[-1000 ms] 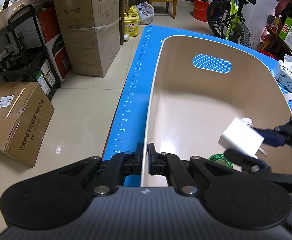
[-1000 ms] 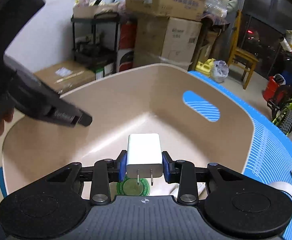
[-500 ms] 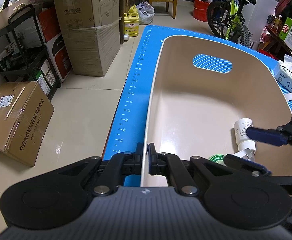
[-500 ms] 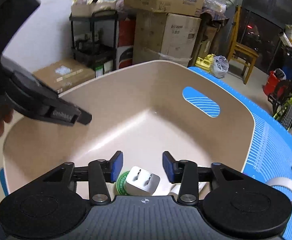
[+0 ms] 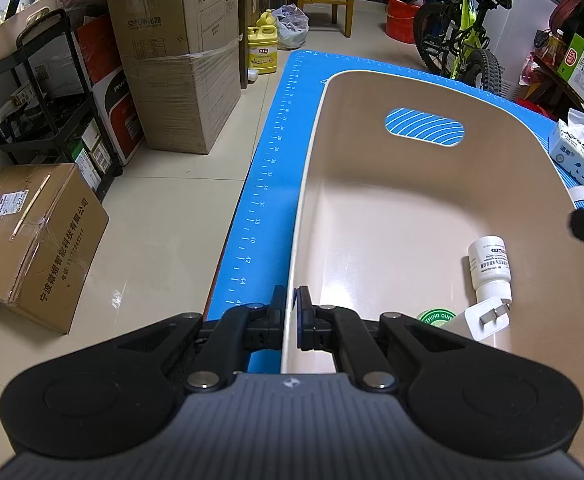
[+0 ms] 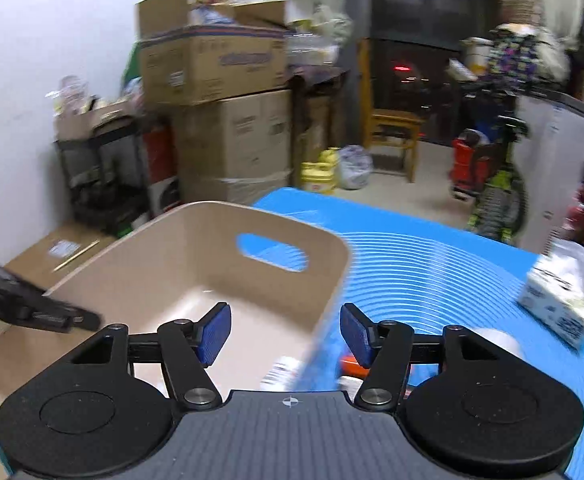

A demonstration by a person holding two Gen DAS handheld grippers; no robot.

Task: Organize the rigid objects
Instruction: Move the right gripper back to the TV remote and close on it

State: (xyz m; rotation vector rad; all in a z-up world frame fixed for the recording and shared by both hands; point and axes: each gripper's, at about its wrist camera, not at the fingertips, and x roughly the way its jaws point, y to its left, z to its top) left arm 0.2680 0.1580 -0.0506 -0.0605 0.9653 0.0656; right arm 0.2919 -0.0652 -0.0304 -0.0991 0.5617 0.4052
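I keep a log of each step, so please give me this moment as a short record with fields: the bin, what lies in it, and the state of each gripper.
bin: beige bin on the blue mat, with a handle hole in its far wall
contents: white charger, prongs up; white bottle lying on its side; green round tin
left gripper: shut on the bin's near rim
right gripper: open, holding nothing, above the bin's right wall
beside bin: tissue pack on the mat
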